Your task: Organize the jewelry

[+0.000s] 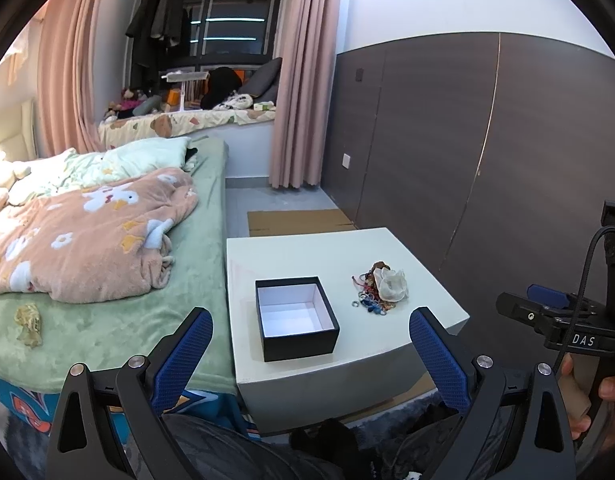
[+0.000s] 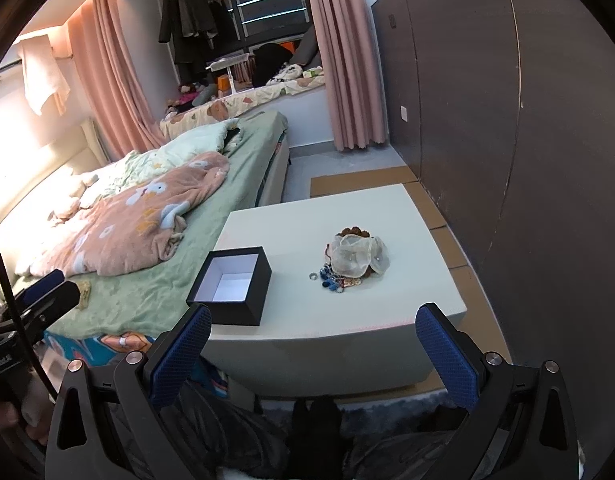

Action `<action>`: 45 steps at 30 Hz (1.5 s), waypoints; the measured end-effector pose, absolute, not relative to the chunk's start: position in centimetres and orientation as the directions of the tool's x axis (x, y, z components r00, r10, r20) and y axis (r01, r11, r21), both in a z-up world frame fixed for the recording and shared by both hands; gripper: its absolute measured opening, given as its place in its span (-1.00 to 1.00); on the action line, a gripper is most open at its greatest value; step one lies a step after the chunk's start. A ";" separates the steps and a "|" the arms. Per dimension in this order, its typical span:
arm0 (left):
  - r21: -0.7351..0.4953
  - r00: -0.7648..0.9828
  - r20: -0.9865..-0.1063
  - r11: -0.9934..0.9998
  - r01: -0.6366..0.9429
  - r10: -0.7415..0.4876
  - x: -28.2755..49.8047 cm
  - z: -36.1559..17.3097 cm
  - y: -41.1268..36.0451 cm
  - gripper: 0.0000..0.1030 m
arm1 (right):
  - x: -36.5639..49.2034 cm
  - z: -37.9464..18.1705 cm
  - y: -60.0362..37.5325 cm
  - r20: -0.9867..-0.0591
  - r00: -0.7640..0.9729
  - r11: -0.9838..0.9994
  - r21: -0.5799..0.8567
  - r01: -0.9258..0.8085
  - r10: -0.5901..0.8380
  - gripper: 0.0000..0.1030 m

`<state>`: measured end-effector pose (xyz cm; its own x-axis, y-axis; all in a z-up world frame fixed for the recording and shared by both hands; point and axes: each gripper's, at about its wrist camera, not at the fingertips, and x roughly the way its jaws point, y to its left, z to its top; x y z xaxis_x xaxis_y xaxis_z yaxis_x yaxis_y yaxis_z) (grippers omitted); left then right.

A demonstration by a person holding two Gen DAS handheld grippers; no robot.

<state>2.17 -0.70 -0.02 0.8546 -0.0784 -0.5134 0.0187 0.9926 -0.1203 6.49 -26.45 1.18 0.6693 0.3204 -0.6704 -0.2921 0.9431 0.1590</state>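
A bedroom, pink curtains (image 1: 295,80) at the back, a bed (image 1: 107,240) just left of a low white table (image 2: 387,320); on the table an open black box (image 1: 295,318) sits near the bed-side edge, the jewelry (image 1: 381,288) heaped well apart to its right; single pieces in the tangle are hard to tell apart under a sheer pouch (image 2: 357,256); bare tabletop lies all around; left gripper (image 1: 311,338) and right gripper (image 2: 313,338) hang short of the near edge, fingers spread wide, holding nothing.
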 end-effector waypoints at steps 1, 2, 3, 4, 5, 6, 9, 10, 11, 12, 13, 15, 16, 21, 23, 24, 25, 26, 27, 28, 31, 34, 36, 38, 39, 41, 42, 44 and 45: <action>-0.122 0.855 -0.512 0.992 0.020 -0.080 2.1 0.0 -0.7 0.92 | 6.5 1.2 -26.5 -0.671 0.668 0.943 0.162 -0.291 0.321 1.00; -0.123 0.857 -0.510 0.992 0.020 -0.080 2.1 0.0 -0.7 0.92 | 6.6 1.2 -26.5 -0.670 0.668 0.942 0.164 -0.292 0.323 1.00; -0.122 0.857 -0.509 0.992 0.019 -0.079 2.2 0.1 -1.0 0.92 | 6.5 1.3 -26.6 -0.669 0.668 0.942 0.166 -0.293 0.326 1.00; -0.123 0.859 -0.506 0.992 0.019 -0.079 2.1 0.2 -1.0 0.92 | 6.6 1.2 -26.6 -0.668 0.668 0.941 0.167 -0.294 0.328 1.00; -0.125 0.860 -0.504 0.992 0.019 -0.080 2.1 0.2 -1.1 0.92 | 6.6 1.2 -26.6 -0.668 0.669 0.942 0.166 -0.293 0.326 1.00; -0.127 0.861 -0.502 0.992 0.019 -0.081 2.1 0.1 -1.1 0.92 | 6.5 1.3 -26.6 -0.667 0.671 0.942 0.164 -0.292 0.324 1.00; -0.131 0.861 -0.501 0.991 0.022 -0.085 2.3 -0.1 -1.3 0.92 | 6.4 1.3 -26.7 -0.663 0.678 0.944 0.152 -0.293 0.317 1.00; -0.132 0.861 -0.501 0.991 0.022 -0.085 2.3 -0.1 -1.4 0.92 | 6.4 1.3 -26.7 -0.662 0.679 0.943 0.152 -0.295 0.319 1.00; -0.133 0.861 -0.502 0.991 0.022 -0.086 2.3 -0.1 -1.4 0.92 | 6.4 1.3 -26.7 -0.661 0.679 0.943 0.150 -0.296 0.318 1.00; -0.134 0.861 -0.501 0.991 0.023 -0.088 2.3 -0.1 -1.5 0.92 | 6.3 1.3 -26.6 -0.663 0.679 0.944 0.148 -0.295 0.316 1.00; -0.134 0.861 -0.500 0.991 0.025 -0.089 2.3 -0.1 -1.5 0.92 | 6.3 1.3 -26.6 -0.663 0.680 0.944 0.144 -0.295 0.314 1.00; -0.129 0.862 -0.499 0.991 0.026 -0.088 2.0 -0.1 -1.4 0.92 | 6.2 1.3 -26.7 -0.658 0.685 0.945 0.141 -0.295 0.312 1.00; -0.127 0.863 -0.498 0.992 0.026 -0.086 2.0 -0.1 -1.4 0.92 | 6.2 1.3 -26.7 -0.657 0.686 0.945 0.143 -0.295 0.313 1.00; -0.135 0.864 -0.496 0.991 0.017 -0.082 1.8 0.1 -1.2 0.92 | 6.1 1.3 -26.7 -0.657 0.686 0.945 0.138 -0.298 0.313 1.00; -0.145 0.863 -0.498 0.989 0.015 -0.086 1.6 0.2 -1.0 0.92 | 6.2 1.3 -26.8 -0.657 0.686 0.945 0.141 -0.296 0.313 1.00; -0.149 0.863 -0.498 0.989 0.019 -0.091 1.4 0.3 -0.9 0.92 | 6.2 1.3 -26.7 -0.658 0.685 0.945 0.144 -0.294 0.313 1.00; -0.146 0.863 -0.497 0.989 0.021 -0.092 1.3 0.3 -0.8 0.92 | 6.1 1.4 -26.7 -0.656 0.687 0.945 0.145 -0.294 0.314 1.00; -0.140 0.864 -0.495 0.990 0.022 -0.089 1.2 0.4 -0.9 0.92 | 5.9 1.4 -26.7 -0.649 0.692 0.944 0.148 -0.293 0.317 1.00; -0.134 0.866 -0.493 0.991 0.020 -0.083 1.0 0.5 -0.9 0.92 | 5.7 1.6 -26.7 -0.643 0.697 0.944 0.151 -0.293 0.319 1.00; -0.134 0.867 -0.492 0.991 0.019 -0.083 0.9 0.6 -0.8 0.92 | 5.5 1.7 -26.6 -0.638 0.700 0.944 0.153 -0.293 0.320 1.00; -0.141 0.865 -0.492 0.990 0.028 -0.094 0.8 0.7 -0.8 0.92 | 5.3 1.8 -26.3 -0.642 0.698 0.945 0.147 -0.292 0.316 1.00; -0.140 0.870 -0.485 0.990 0.028 -0.093 0.6 0.7 -0.7 0.92 | 5.2 2.0 -26.0 -0.642 0.704 0.948 0.135 -0.287 0.305 1.00; -0.146 0.869 -0.485 0.989 0.028 -0.097 0.5 0.7 -0.5 0.92 | 5.2 1.9 -26.0 -0.642 0.705 0.949 0.131 -0.288 0.303 1.00; -0.147 0.866 -0.490 0.989 0.032 -0.101 0.6 0.6 -0.4 0.92 | 5.3 2.0 -25.9 -0.647 0.702 0.950 0.125 -0.287 0.297 1.00; -0.144 0.866 -0.490 0.989 0.032 -0.100 0.7 0.7 -0.5 0.92 | 5.3 2.1 -25.7 -0.649 0.701 0.950 0.120 -0.290 0.296 1.00; -0.145 0.870 -0.484 0.989 0.028 -0.096 0.8 0.8 -0.3 0.92 | 5.5 2.2 -25.6 -0.647 0.705 0.950 0.108 -0.292 0.290 1.00; -0.150 0.870 -0.483 0.988 0.028 -0.097 0.9 0.8 -0.3 0.92 | 5.4 2.2 -25.5 -0.646 0.708 0.951 0.102 -0.291 0.286 1.00; -0.160 0.871 -0.481 0.987 0.028 -0.103 0.9 0.8 -0.1 0.92 | 5.5 2.4 -25.5 -0.645 0.712 0.954 0.096 -0.286 0.278 1.00; -0.159 0.871 -0.481 0.987 0.026 -0.101 1.0 0.7 0.0 0.92 | 5.4 2.4 -25.4 -0.644 0.715 0.956 0.092 -0.280 0.272 1.00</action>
